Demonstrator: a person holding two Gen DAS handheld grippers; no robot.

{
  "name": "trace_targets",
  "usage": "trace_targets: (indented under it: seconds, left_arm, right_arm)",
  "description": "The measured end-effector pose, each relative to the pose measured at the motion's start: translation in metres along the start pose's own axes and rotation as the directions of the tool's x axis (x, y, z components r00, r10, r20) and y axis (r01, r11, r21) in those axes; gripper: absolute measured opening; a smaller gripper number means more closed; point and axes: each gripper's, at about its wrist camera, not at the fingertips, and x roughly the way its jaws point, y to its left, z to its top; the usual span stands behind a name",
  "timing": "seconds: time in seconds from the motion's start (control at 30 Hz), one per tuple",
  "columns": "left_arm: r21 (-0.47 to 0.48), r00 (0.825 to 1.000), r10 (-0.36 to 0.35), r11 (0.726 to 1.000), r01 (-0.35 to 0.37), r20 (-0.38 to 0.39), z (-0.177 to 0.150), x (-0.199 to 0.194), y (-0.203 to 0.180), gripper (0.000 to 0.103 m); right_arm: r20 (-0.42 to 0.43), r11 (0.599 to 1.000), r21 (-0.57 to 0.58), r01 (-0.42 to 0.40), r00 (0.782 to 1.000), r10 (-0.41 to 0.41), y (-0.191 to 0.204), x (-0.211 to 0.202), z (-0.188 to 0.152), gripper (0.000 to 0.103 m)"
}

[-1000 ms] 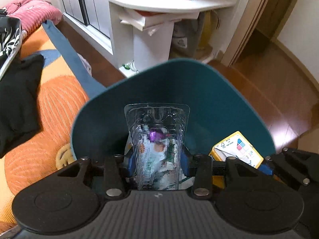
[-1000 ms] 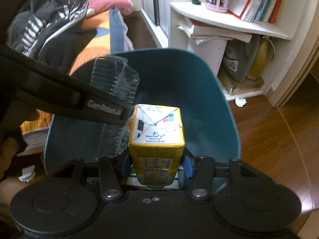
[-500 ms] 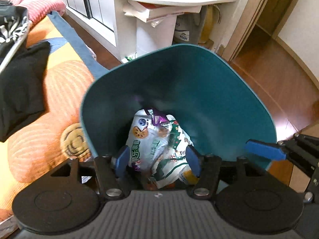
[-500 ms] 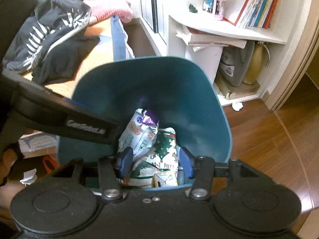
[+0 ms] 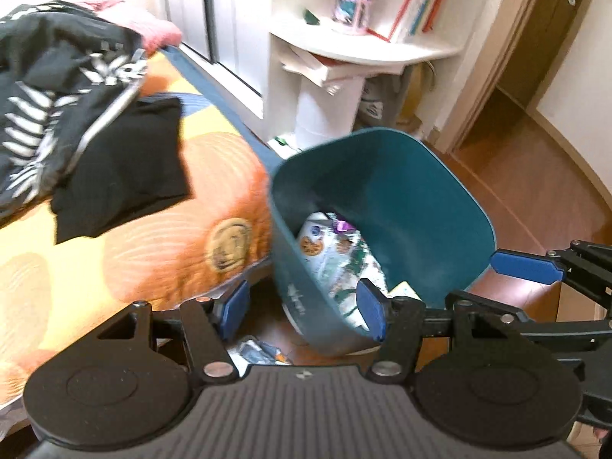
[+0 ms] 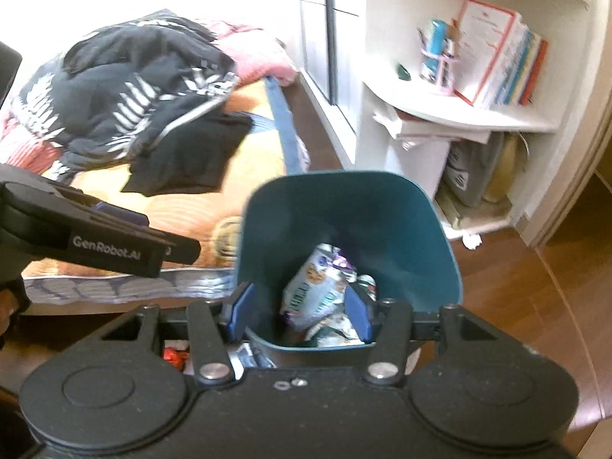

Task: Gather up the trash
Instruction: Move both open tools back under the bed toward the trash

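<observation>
A teal waste bin (image 5: 382,132) stands on the wood floor beside the bed, with printed snack wrappers (image 5: 325,244) lying inside. My left gripper (image 5: 302,311) hangs open and empty above the bin's near left rim. The other gripper's blue fingertip (image 5: 528,269) shows at the right. In the right wrist view the bin (image 6: 344,206) sits straight ahead, and the wrappers (image 6: 317,287) show between the pads. My right gripper (image 6: 299,311) is open above the bin's near rim with nothing in it. The left gripper's arm (image 6: 114,246) crosses the left side.
A bed with an orange cover (image 5: 134,229) and dark clothes (image 6: 145,88) lies left of the bin. A white corner shelf (image 6: 459,114) holds books. Loose wrappers (image 5: 260,350) lie on the floor under the grippers, a red one (image 6: 174,357) too. Crumpled white paper (image 6: 472,241) lies by the shelf.
A second ago the left gripper held a clear plastic pack and the right a yellow carton over the bin. Both were let go into it. Both grippers have since risen and drawn back.
</observation>
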Motion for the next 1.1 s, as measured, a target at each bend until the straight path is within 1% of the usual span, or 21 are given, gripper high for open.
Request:
trace_targets:
  seconds: [0.13, 0.3, 0.4, 0.53, 0.57, 0.6, 0.63, 0.67, 0.8, 0.83, 0.9, 0.97, 1.1]
  left_arm:
    - [-0.028, 1.0, 0.013, 1.0, -0.013, 0.025, -0.013, -0.031, 0.027, 0.061]
    - [-0.063, 0.999, 0.037, 0.997, -0.035, 0.035, -0.038, -0.065, 0.069, 0.061]
    - [-0.083, 0.998, 0.055, 0.995, -0.052, 0.032, -0.054, -0.08, 0.093, 0.061]
    - [-0.117, 0.998, 0.059, 0.992, -0.056, 0.02, -0.079, -0.095, 0.126, 0.061]
    - [-0.119, 0.998, 0.063, 0.991, -0.06, 0.015, -0.085, -0.097, 0.132, 0.063]
    - [-0.123, 0.998, 0.069, 0.99, -0.067, 0.012, -0.091, -0.1, 0.138, 0.069]
    - [-0.13, 0.997, 0.074, 0.989, -0.071, 0.013, -0.098, -0.102, 0.145, 0.073]
    - [-0.137, 0.997, 0.077, 0.988, -0.075, 0.013, -0.106, -0.105, 0.153, 0.073]
    - [-0.164, 0.996, 0.091, 0.982, -0.092, -0.015, -0.133, -0.106, 0.181, 0.073]
    - [-0.174, 0.995, 0.097, 0.98, -0.1, -0.025, -0.14, -0.105, 0.19, 0.078]
    - [-0.192, 0.993, 0.106, 0.975, -0.112, -0.041, -0.152, -0.101, 0.207, 0.082]
    - [-0.218, 0.991, 0.113, 0.968, -0.125, -0.065, -0.163, -0.094, 0.228, 0.082]
    - [-0.271, 0.987, 0.104, 0.953, -0.133, -0.12, -0.186, -0.071, 0.273, 0.082]
  right_arm:
    - [0.016, 0.998, -0.048, -0.035, 0.999, 0.036, 0.031, -0.013, 0.005, 0.053]
    - [0.015, 0.989, -0.104, -0.101, 0.995, 0.103, 0.073, -0.02, 0.01, 0.053]
    - [0.007, 0.979, -0.141, -0.148, 0.989, 0.15, 0.103, -0.02, 0.012, 0.053]
    - [-0.014, 0.961, -0.179, -0.211, 0.977, 0.212, 0.139, -0.018, 0.012, 0.053]
    - [-0.023, 0.956, -0.189, -0.226, 0.974, 0.225, 0.149, -0.016, 0.011, 0.053]
    - [-0.03, 0.951, -0.201, -0.237, 0.971, 0.236, 0.159, -0.013, 0.01, 0.053]
    - [-0.037, 0.947, -0.208, -0.245, 0.969, 0.243, 0.168, -0.012, 0.008, 0.053]
    - [-0.048, 0.943, -0.215, -0.256, 0.967, 0.251, 0.177, -0.009, 0.007, 0.053]
    - [-0.089, 0.927, -0.238, -0.29, 0.957, 0.277, 0.207, 0.004, -0.003, 0.053]
    - [-0.102, 0.923, -0.242, -0.3, 0.954, 0.283, 0.215, 0.01, -0.006, 0.053]
    - [-0.129, 0.914, -0.248, -0.321, 0.946, 0.297, 0.228, 0.021, -0.011, 0.053]
    - [-0.153, 0.909, -0.251, -0.333, 0.941, 0.303, 0.239, 0.034, -0.017, 0.053]
    - [-0.199, 0.904, -0.247, -0.35, 0.931, 0.306, 0.257, 0.068, -0.032, 0.053]
